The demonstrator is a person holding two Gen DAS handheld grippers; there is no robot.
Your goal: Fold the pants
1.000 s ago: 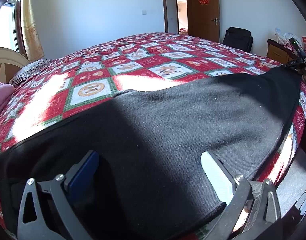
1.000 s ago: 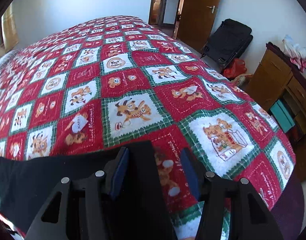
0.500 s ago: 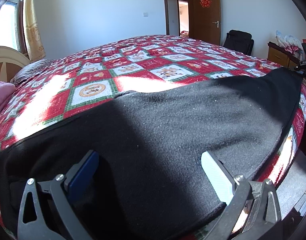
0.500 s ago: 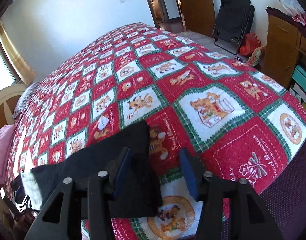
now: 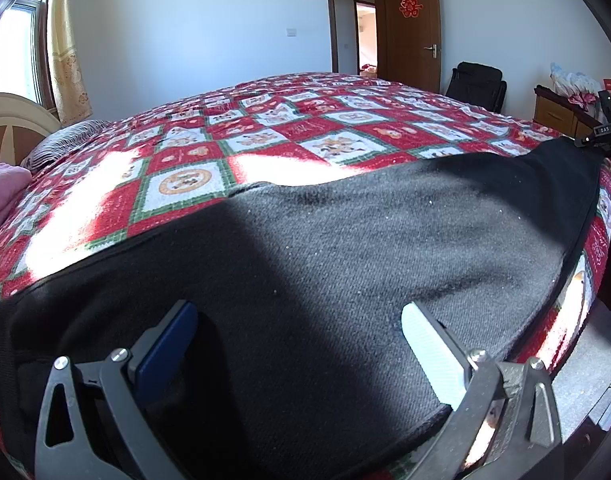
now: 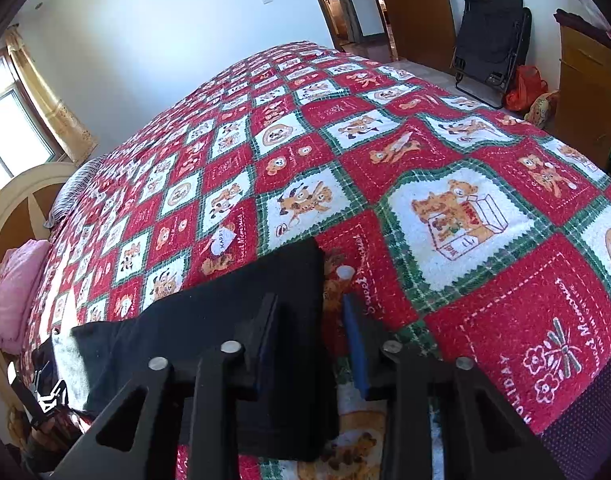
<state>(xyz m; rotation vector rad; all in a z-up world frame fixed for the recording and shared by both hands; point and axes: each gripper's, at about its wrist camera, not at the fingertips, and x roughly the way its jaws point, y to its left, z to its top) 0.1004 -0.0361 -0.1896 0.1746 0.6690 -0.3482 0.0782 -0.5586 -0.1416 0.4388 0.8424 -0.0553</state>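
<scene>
Pants [image 5: 345, 264] flat on quilt [image 5: 185, 184]

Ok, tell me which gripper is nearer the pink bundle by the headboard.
Left. The left gripper is at the pants' end toward the pink bundle; the right gripper is at the opposite end, farther away.

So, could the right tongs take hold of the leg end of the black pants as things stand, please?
Probably yes: the right tongs are open, the black pants hem lies flat between their fingers on the quilt, nothing blocking.
</scene>
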